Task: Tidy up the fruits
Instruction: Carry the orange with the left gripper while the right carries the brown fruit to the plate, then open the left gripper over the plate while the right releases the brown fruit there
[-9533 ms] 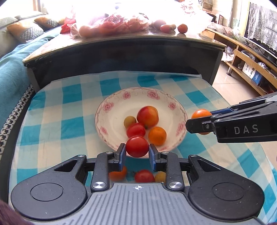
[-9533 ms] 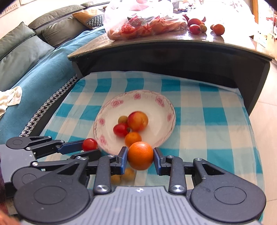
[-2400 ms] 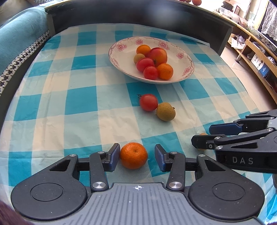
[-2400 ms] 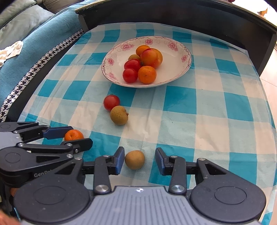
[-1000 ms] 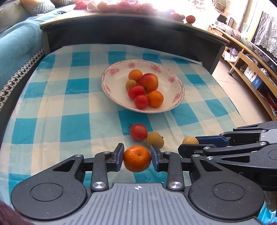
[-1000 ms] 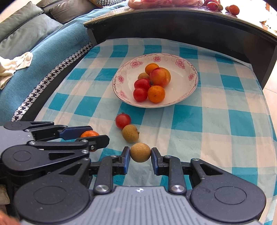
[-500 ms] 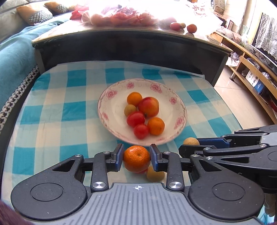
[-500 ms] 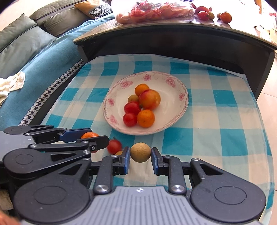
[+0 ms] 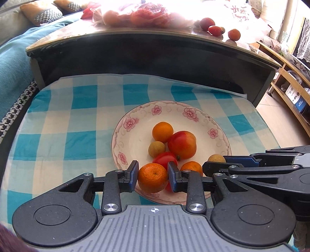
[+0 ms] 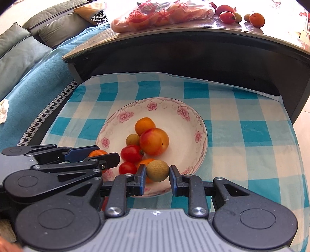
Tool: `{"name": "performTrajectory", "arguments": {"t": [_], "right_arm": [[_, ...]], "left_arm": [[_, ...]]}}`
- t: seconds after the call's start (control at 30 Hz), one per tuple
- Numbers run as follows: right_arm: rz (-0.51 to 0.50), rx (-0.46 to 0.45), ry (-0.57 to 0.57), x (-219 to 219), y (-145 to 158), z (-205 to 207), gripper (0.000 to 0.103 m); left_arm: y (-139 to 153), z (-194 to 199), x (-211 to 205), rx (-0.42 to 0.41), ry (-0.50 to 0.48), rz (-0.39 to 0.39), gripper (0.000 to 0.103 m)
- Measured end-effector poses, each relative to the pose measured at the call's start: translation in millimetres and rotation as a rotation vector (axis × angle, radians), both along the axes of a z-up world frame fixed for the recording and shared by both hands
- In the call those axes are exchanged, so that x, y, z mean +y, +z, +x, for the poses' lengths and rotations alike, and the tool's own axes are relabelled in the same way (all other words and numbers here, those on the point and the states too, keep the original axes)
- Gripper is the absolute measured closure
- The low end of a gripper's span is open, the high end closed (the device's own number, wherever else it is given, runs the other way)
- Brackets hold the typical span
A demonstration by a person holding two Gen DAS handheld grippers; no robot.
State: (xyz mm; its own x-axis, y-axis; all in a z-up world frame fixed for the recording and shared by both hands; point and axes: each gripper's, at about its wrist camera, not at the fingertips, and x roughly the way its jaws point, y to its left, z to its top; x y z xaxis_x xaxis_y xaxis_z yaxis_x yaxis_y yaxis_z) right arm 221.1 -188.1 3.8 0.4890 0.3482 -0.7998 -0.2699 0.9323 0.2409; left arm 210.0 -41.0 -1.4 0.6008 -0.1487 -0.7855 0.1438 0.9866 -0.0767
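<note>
A white plate with pink flowers (image 9: pixel 135 124) (image 10: pixel 184 116) sits on the blue checked cloth and holds a large red-orange fruit (image 9: pixel 182 144), oranges, tomatoes and a small tan fruit. My left gripper (image 9: pixel 153 177) is shut on a mandarin orange (image 9: pixel 153 177) above the plate's near rim; it shows in the right wrist view (image 10: pixel 96 153) too. My right gripper (image 10: pixel 157 170) is shut on a tan longan (image 10: pixel 157 170) over the plate's near edge, also seen in the left wrist view (image 9: pixel 216 158).
A dark coffee table (image 9: pixel 147 50) stands just behind the cloth, with a bag of fruit (image 10: pixel 160 15) and loose fruit (image 10: pixel 255 19) on top. A teal sofa (image 10: pixel 29 64) lies to the left. Wooden shelves (image 9: pixel 290 81) stand at right.
Both grippers have moved forward with their fruit, from short of the plate to above its near rim. The loose fruit on the cloth has dropped out of view.
</note>
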Motion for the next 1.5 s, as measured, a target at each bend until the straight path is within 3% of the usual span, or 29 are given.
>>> {"name": "performTrajectory", "arguments": {"t": [0.87, 1.5], "right_arm": [[-0.009, -0.035, -0.048, -3, -7, 12, 0.072], [-0.014, -0.035, -0.035, 0, 1, -12, 0.072]], "left_arm": [[-2, -1, 0, -0.007, 0.011, -0.003, 0.055], [3, -23, 4, 0.000, 0.006, -0.010, 0.055]]}}
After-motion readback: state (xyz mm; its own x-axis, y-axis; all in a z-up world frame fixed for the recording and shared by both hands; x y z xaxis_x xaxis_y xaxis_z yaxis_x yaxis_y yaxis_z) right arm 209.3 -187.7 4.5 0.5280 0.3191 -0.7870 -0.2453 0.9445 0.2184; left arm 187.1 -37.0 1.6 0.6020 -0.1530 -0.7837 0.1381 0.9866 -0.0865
